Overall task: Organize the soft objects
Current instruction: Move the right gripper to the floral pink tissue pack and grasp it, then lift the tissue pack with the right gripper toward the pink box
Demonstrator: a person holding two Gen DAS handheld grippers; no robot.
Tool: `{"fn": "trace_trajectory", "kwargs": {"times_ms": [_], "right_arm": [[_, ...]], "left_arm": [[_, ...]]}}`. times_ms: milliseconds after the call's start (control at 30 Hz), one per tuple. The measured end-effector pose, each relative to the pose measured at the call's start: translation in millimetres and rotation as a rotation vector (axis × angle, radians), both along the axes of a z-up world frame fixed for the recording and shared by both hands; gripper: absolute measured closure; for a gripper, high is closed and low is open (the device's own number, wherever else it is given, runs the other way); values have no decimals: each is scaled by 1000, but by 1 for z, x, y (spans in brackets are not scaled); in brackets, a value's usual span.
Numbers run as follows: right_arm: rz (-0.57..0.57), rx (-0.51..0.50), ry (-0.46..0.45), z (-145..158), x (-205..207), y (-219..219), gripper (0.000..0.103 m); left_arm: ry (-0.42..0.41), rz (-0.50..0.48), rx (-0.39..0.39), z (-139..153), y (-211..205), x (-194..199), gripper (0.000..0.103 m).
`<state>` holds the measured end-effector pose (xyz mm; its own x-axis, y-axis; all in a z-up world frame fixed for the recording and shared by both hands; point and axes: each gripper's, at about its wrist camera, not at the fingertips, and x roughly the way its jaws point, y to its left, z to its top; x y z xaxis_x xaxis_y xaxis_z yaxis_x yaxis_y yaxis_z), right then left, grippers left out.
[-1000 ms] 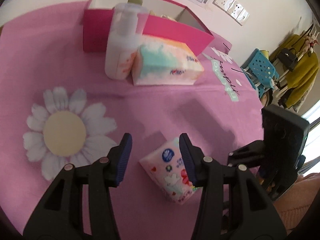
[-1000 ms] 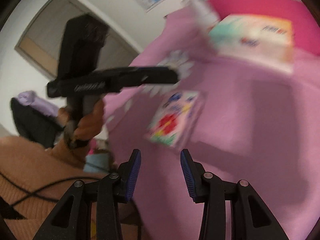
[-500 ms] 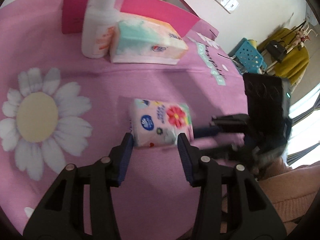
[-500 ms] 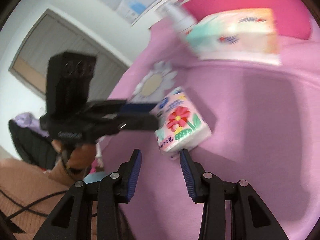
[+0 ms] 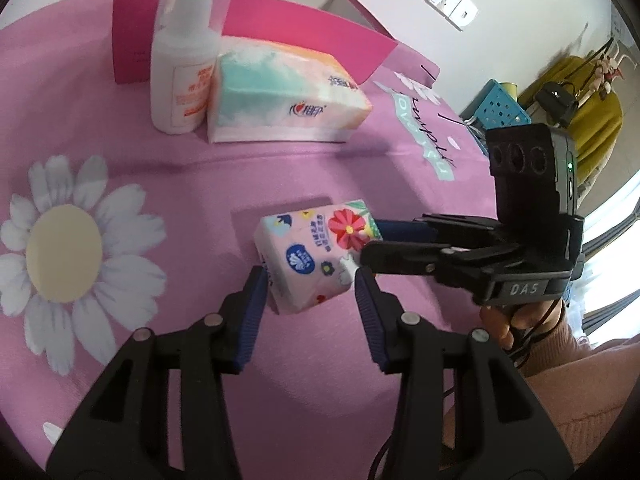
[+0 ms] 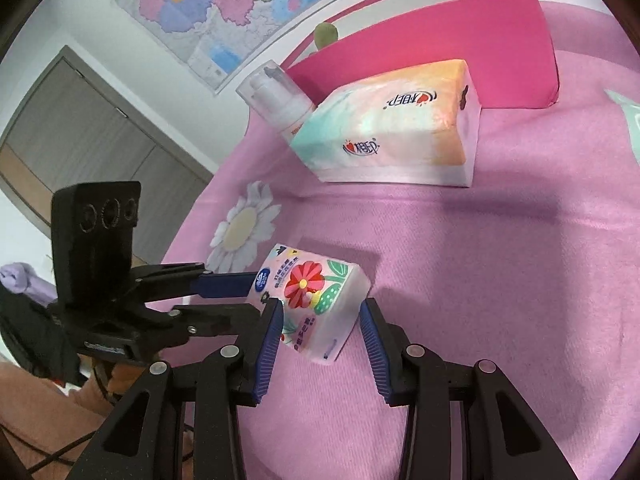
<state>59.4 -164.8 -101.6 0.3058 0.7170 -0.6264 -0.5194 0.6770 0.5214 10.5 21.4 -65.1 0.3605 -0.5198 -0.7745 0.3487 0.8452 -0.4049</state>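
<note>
Step in hand, as judged: picking up the small tissue pack (image 5: pixel 316 260) from the pink cloth (image 5: pixel 200 184), both grippers converging on it. To do it well: only one gripper should take it; centre the pack between the pads, close on its short flat sides, squeeze lightly since it will dent, lift straight, keep the other gripper clear.

Left gripper (image 5: pixel 308 292): jaws wide open, straddling the pack's near end; left pad looks at or near touching its corner, cannot tell contact. Holds nothing.

Right gripper (image 6: pixel 320 322): also open, pack between its fingers, left pad against or just beside the pack's side. Not clamped.

Pack lies flat mid-cloth. Farther back: large tissue pack (image 5: pixel 284 92), pump bottle (image 5: pixel 182 60) touching it, pink box (image 5: pixel 280 12) behind, likely the destination.
</note>
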Motion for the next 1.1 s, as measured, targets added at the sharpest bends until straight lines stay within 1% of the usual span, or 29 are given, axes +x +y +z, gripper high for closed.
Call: {"fn": "trace_trajectory", "kwargs": {"times_ms": [67, 267, 433, 1100], "right_arm": [[2, 2, 3, -1, 1, 1, 67], [-16, -20, -13, 1, 1, 2, 67], [-29, -25, -30, 7, 0, 2, 67], [-55, -36, -100, 26, -5, -7, 67]], "left_arm": [[-7, 1, 15, 1, -3, -1, 61], [-19, 2, 19, 6, -8, -1, 61], [-57, -5, 42, 15, -17, -3, 61], [-109, -9, 29, 35, -23, -4, 61]]}}
